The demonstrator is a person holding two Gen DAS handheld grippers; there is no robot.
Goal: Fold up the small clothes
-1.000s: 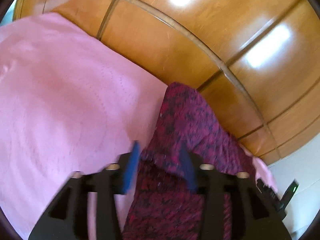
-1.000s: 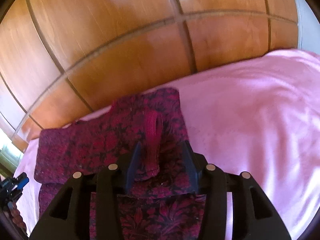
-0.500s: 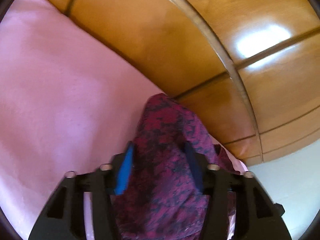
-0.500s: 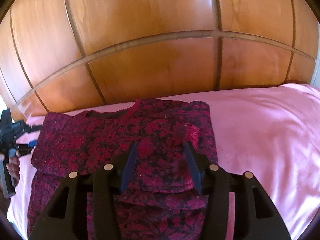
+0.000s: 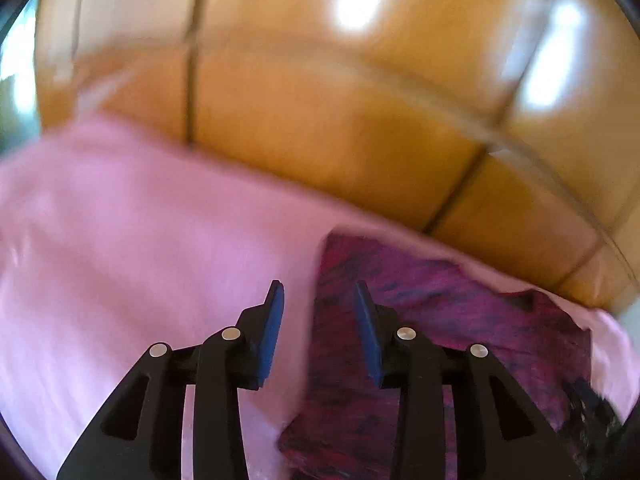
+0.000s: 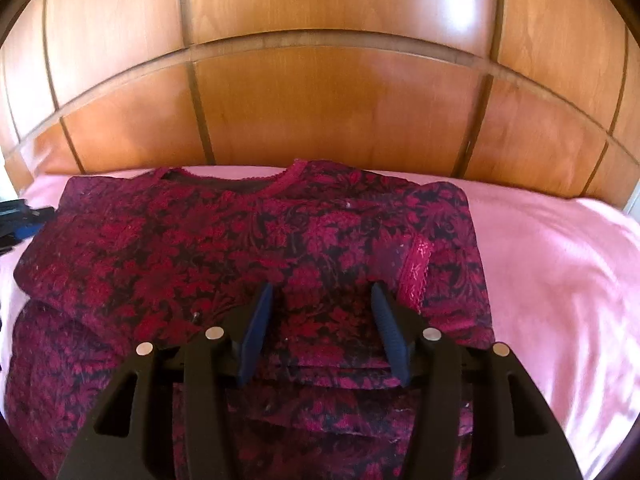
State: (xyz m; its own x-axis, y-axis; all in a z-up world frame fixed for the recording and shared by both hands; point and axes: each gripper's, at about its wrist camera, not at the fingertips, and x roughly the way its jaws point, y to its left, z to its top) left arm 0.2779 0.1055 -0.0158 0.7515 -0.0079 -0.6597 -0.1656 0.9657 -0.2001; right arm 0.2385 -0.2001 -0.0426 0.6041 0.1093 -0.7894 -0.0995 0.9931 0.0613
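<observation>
a: left wrist view first. my left gripper [image 5: 318,296] hangs over the pink bedcover [image 5: 140,248], jaws easing apart with nothing pinched; the side edge of the maroon garment [image 5: 440,320] runs up between the blades, the cloth lying to the right of that line. the picture is smeared, so i can't tell whether a blade brushes the fabric.

b: and the other side?

a: right wrist view shows the garment [image 6: 248,248] spread flat, neckline toward the wooden headboard [image 6: 328,100], its body running from headboard back toward me. my right gripper [image 6: 320,300] hovers above its middle, jaws spread and empty, the lace-trimmed sleeve [image 6: 416,272] folded in just right of the blades.

b: which claw goes next?

a: i'd judge the right one; it sits over the cloth, the left only at its border.
</observation>
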